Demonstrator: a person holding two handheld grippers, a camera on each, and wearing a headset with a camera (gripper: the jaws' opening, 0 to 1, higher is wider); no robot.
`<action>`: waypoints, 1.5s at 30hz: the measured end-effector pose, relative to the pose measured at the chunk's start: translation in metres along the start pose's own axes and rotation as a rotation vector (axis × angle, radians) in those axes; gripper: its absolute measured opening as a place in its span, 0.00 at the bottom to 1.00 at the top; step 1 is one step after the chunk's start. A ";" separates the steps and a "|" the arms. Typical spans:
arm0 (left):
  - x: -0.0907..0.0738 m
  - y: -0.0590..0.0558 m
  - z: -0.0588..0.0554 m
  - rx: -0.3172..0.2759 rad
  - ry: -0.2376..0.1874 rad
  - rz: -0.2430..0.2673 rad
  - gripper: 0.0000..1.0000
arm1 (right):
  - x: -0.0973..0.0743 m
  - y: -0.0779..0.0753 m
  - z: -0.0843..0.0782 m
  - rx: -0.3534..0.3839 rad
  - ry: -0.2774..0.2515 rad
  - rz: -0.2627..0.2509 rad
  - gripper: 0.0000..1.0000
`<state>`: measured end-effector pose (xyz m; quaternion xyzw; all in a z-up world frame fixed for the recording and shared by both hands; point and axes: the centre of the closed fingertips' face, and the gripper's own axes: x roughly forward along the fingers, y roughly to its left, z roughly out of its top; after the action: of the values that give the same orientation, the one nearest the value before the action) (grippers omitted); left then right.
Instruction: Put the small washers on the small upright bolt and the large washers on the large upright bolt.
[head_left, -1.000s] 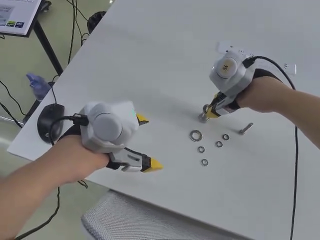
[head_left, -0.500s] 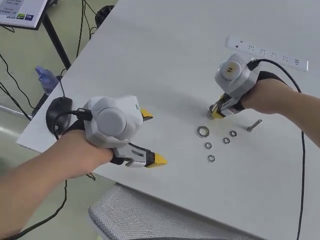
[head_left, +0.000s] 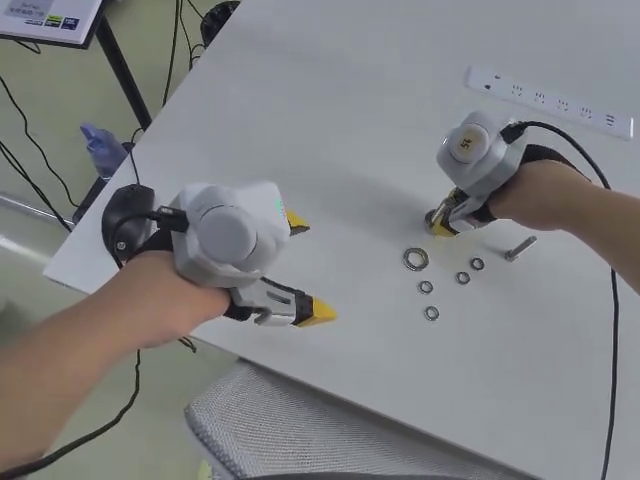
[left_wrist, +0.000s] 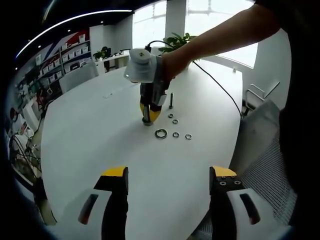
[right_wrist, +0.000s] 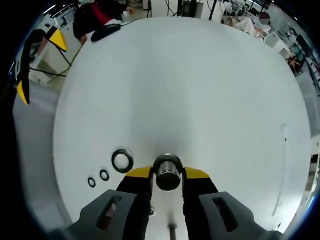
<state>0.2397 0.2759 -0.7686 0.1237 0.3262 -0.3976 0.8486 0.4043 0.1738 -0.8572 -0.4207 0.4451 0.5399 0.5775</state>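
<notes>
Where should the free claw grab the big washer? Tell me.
Likely its rim, from straight above: one jaw in the hole, one outside. The big washer lies flat on the table, so its thin edge gives little from the side.

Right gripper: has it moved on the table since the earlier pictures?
No. The right gripper, holding the large bolt, keeps its place beside the large washer; only the camera shifted.

A power strip (head_left: 550, 100) is laid on the white table's (head_left: 330, 120) far side. 1 blue bottle (head_left: 103, 148) is seen left of the table, 1 grey chair (head_left: 290, 425) at its near edge.
</notes>
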 end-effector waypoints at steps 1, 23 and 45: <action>0.000 0.000 0.000 0.003 0.000 0.001 0.65 | 0.000 0.000 0.000 0.003 0.000 0.001 0.23; 0.000 -0.004 0.002 0.017 0.004 -0.009 0.65 | -0.009 0.003 -0.001 -0.009 -0.027 0.036 0.44; -0.002 -0.008 0.009 0.010 0.000 -0.024 0.71 | -0.037 0.005 0.011 0.009 -0.087 0.022 0.45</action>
<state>0.2371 0.2680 -0.7606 0.1240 0.3258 -0.4093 0.8432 0.3987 0.1754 -0.8183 -0.3892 0.4265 0.5619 0.5924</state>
